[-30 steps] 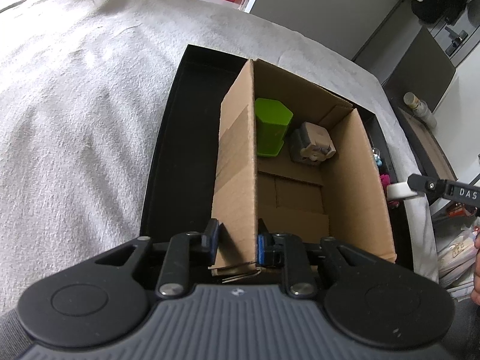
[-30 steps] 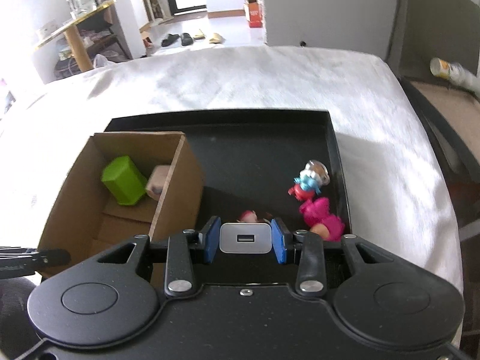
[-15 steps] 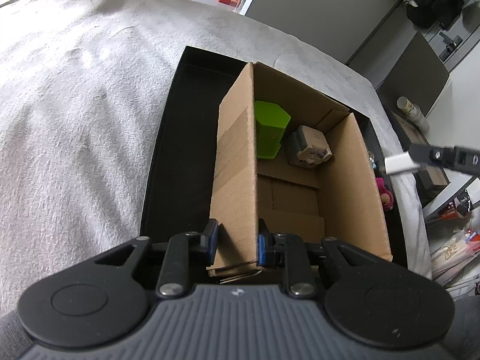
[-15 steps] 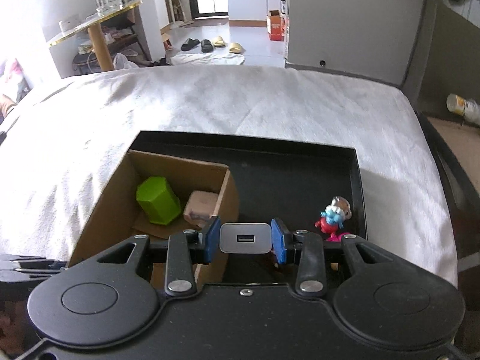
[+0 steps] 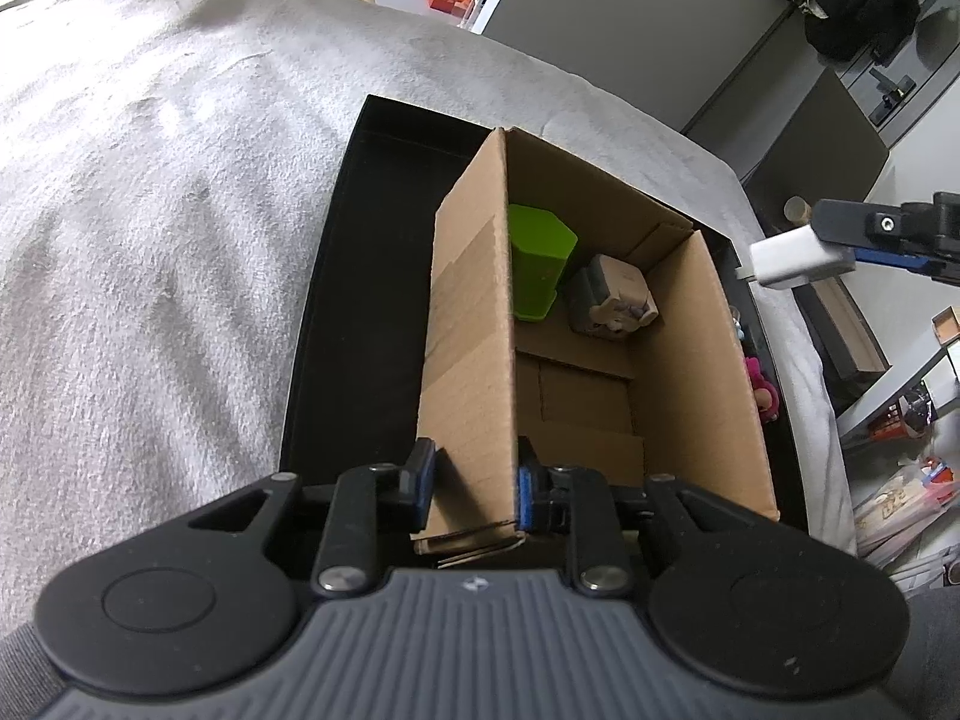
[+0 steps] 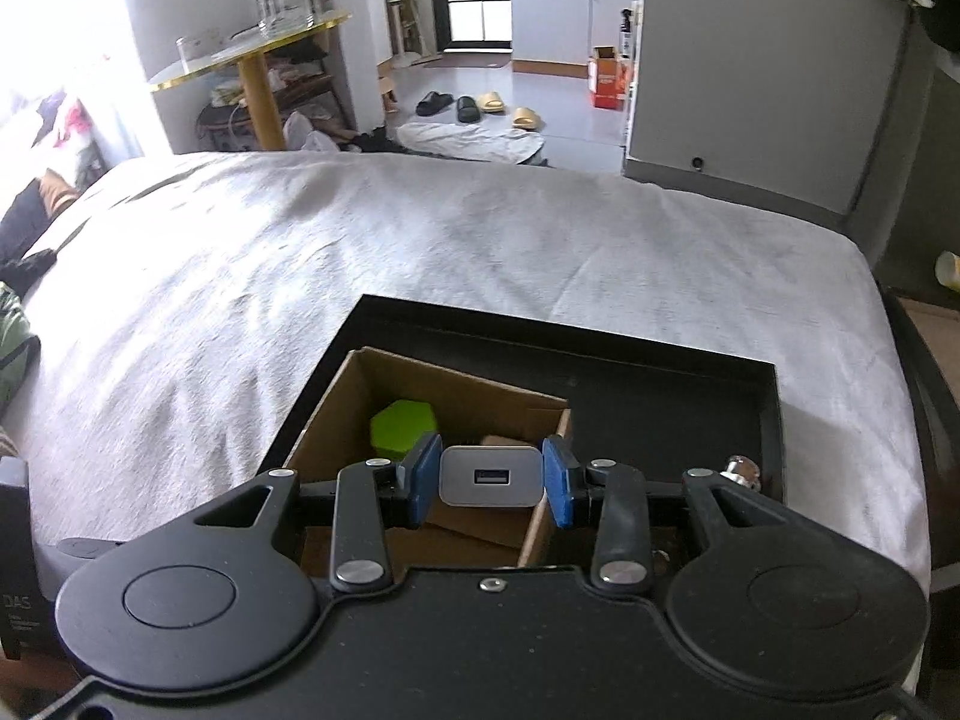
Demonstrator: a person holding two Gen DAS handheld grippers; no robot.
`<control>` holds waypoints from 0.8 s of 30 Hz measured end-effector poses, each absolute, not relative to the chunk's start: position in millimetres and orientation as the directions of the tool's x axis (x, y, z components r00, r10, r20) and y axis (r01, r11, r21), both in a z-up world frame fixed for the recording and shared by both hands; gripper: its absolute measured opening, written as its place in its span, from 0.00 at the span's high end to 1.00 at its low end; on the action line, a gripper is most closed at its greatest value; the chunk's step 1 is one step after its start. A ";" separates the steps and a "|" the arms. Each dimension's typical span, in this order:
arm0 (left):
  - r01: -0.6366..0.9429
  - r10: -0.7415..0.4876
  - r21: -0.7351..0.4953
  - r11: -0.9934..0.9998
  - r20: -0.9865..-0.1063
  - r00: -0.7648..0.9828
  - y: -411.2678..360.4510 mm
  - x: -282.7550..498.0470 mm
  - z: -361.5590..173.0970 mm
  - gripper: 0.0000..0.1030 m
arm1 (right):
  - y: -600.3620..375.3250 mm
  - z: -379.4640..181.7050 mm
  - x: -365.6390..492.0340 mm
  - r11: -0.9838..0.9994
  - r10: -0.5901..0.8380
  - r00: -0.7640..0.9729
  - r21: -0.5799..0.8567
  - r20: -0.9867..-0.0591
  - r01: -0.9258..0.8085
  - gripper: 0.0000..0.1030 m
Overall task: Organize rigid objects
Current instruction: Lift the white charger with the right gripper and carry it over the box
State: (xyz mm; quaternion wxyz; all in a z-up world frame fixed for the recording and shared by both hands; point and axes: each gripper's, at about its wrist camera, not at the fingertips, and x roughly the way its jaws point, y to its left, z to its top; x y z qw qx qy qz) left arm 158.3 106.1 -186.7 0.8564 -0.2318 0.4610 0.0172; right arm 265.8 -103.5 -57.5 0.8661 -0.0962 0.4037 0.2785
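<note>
A white-blanketed bed [image 5: 150, 210] carries a shallow black rectangular tray [image 6: 690, 378], and in the tray stands an open brown cardboard box [image 5: 690, 360]. The left tool [image 5: 471, 480] is clamped on the box's near left wall, one blue pad on each side of the cardboard. Inside, at the far end, a green hexagonal container [image 5: 537, 261] stands just beside a beige blocky toy [image 5: 615, 300]. The right tool [image 6: 491, 477] grips a small white USB charger block [image 6: 491, 475], held above the box's right wall.
</note>
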 end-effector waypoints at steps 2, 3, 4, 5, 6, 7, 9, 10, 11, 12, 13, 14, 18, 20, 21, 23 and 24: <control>-0.242 -0.187 -0.383 0.891 -0.797 0.575 106.1 158.4 -186.9 0.76 | -96.9 -59.5 265.1 0.820 0.409 0.507 0.062 -0.759 -0.569 0.65; -0.241 -0.187 -0.384 0.891 -0.797 0.575 106.1 158.3 -186.8 0.76 | -93.8 -60.0 263.5 0.818 0.410 0.501 0.064 -0.762 -0.572 0.65; -0.241 -0.188 -0.384 0.891 -0.796 0.575 106.2 158.3 -186.9 0.76 | -90.9 -61.2 263.1 0.815 0.411 0.495 0.066 -0.765 -0.575 0.65; -0.240 -0.188 -0.384 0.891 -0.796 0.575 106.1 158.4 -186.9 0.76 | -87.9 -62.5 262.0 0.812 0.412 0.489 0.067 -0.768 -0.579 0.65; -0.240 -0.188 -0.385 0.891 -0.796 0.576 106.2 158.3 -186.9 0.76 | -83.8 -64.2 261.2 0.808 0.413 0.481 0.068 -0.773 -0.585 0.65; -0.239 -0.189 -0.386 0.891 -0.795 0.577 106.1 158.4 -186.9 0.76 | -81.3 -65.7 259.8 0.805 0.413 0.473 0.069 -0.778 -0.590 0.65; -0.240 -0.189 -0.387 0.890 -0.794 0.577 106.5 158.2 -187.2 0.76 | -74.6 -69.9 256.7 0.796 0.414 0.456 0.070 -0.788 -0.602 0.65; -0.240 -0.190 -0.388 0.890 -0.794 0.578 106.6 158.2 -187.3 0.76 | -71.3 -71.8 255.8 0.791 0.413 0.448 0.069 -0.793 -0.608 0.65; -0.240 -0.190 -0.388 0.890 -0.793 0.578 106.6 158.4 -187.5 0.76 | -68.3 -73.5 254.0 0.787 0.413 0.441 0.068 -0.797 -0.613 0.65; -0.240 -0.190 -0.388 0.890 -0.793 0.579 106.8 158.2 -187.6 0.76 | -64.2 -75.5 252.9 0.783 0.412 0.433 0.068 -0.802 -0.618 0.65; -0.239 -0.190 -0.388 0.890 -0.793 0.579 106.7 158.3 -187.7 0.76 | -60.7 -77.4 252.5 0.780 0.408 0.426 0.066 -0.807 -0.622 0.65; -0.238 -0.191 -0.388 0.891 -0.793 0.578 106.8 158.3 -187.7 0.76 | -57.9 -79.2 252.2 0.778 0.405 0.419 0.065 -0.813 -0.625 0.65; -0.235 -0.196 -0.393 0.889 -0.791 0.580 108.1 158.1 -188.7 0.76 | -45.2 -85.4 253.4 0.768 0.403 0.382 0.080 -0.832 -0.635 0.65; -0.238 -0.199 -0.398 0.886 -0.789 0.581 109.2 158.4 -188.9 0.76 | -38.4 -84.1 255.2 0.764 0.408 0.381 0.082 -0.830 -0.640 0.65; -0.239 -0.200 -0.400 0.885 -0.789 0.581 109.4 158.7 -188.9 0.76 | -34.7 -82.3 256.0 0.760 0.416 0.381 0.084 -0.826 -0.645 0.64; -0.238 -0.199 -0.400 0.885 -0.788 0.582 109.2 159.2 -188.7 0.76 | -28.9 -77.9 258.8 0.754 0.433 0.376 0.100 -0.819 -0.650 0.62; -0.238 -0.199 -0.400 0.885 -0.788 0.582 109.4 159.1 -188.8 0.76 | -27.9 -74.9 259.9 0.754 0.442 0.375 0.110 -0.815 -0.648 0.57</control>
